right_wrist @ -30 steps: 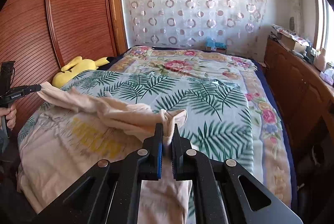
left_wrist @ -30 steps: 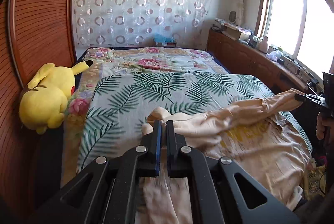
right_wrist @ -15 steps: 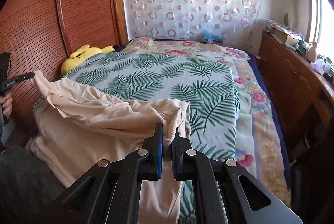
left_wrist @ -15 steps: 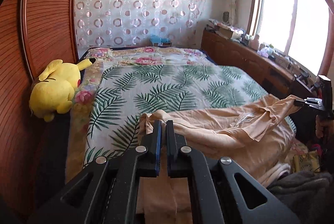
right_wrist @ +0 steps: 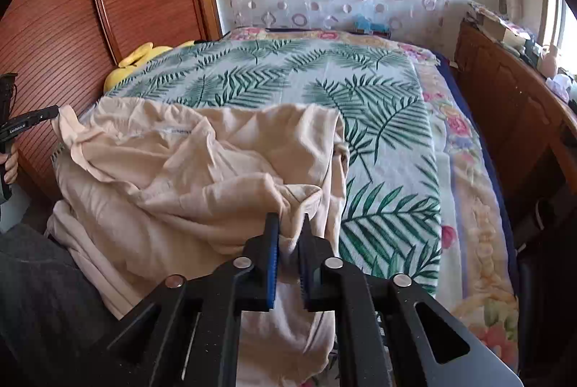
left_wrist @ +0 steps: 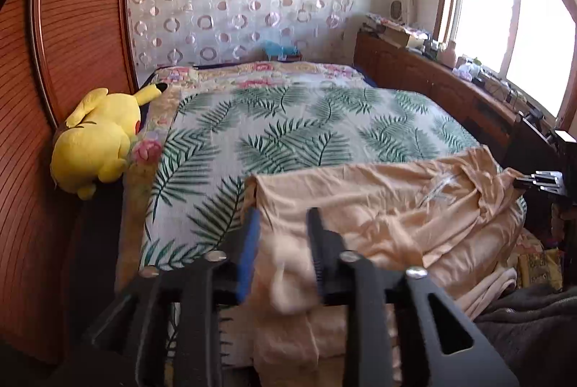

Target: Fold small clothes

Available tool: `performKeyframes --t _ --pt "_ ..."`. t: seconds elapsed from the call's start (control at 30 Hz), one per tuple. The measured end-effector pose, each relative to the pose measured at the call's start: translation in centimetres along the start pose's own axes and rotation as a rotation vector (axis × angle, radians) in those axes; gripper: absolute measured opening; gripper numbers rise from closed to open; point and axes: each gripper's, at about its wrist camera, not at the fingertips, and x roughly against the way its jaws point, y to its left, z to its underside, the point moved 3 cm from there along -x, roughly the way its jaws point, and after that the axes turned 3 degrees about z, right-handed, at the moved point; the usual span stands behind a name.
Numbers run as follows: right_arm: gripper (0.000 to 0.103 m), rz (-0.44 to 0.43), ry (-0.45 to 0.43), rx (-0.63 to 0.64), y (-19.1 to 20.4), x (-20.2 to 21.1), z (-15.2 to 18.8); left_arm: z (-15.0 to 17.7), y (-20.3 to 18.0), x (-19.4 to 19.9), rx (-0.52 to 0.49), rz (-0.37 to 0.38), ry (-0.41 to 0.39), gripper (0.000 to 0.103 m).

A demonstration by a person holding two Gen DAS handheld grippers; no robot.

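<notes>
In the left wrist view, your left gripper (left_wrist: 283, 235) is opening: its jaws stand well apart with a fold of the peach shirt (left_wrist: 378, 206) lying loose between them, and neither pad presses the cloth. The shirt lies doubled over at the near edge of the bed (left_wrist: 288, 134), its far fold line running straight across the palm-leaf cover. At the far right edge of this view, your right gripper (left_wrist: 533, 181) meets the shirt's other corner, which stands a little proud of the rest. A yellow plush toy (left_wrist: 95, 138) sits well apart, against the wooden wardrobe (left_wrist: 72, 26).

In the right wrist view, your right gripper (right_wrist: 288, 232) is just starting to open, its jaws narrow with a bunched corner of the shirt (right_wrist: 202, 170) between the pads and apparently touching them. The cloth on this side is rumpled, not flat, and part of it hangs over the bed's near edge. Your left gripper (right_wrist: 30, 120) shows at the far left, by the shirt's other corner.

The risk, as I judge it: one side is let go while the other is still caught, so pulling your right hand away could drag that corner and skew the fold. The overhanging cloth could also slide the shirt off the bed.
</notes>
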Motion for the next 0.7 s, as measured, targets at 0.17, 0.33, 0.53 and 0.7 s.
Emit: performKeyframes --t 0.17,0.33,0.53,0.7 --pt "0.04 0.02 -0.055 0.003 -0.7 1.8 -0.9 -2.0 0.4 -0.2 0.002 0.001 -0.02 0.071" --pt "0.048 0.082 -0.071 -0.007 -2.5 0.9 -1.7 -3.4 1.1 -2.3 -0.013 -0.005 0.018 0.081" --pt "0.048 0.042 -0.07 -0.031 -2.9 -2.7 -3.1 -4.5 2.0 -6.3 -0.023 -0.014 0.066 0.081" --pt "0.048 -0.021 -0.053 -0.073 -3.0 -5.7 -4.0 -4.2 3.4 -10.0 -0.014 -0.037 0.132 0.081"
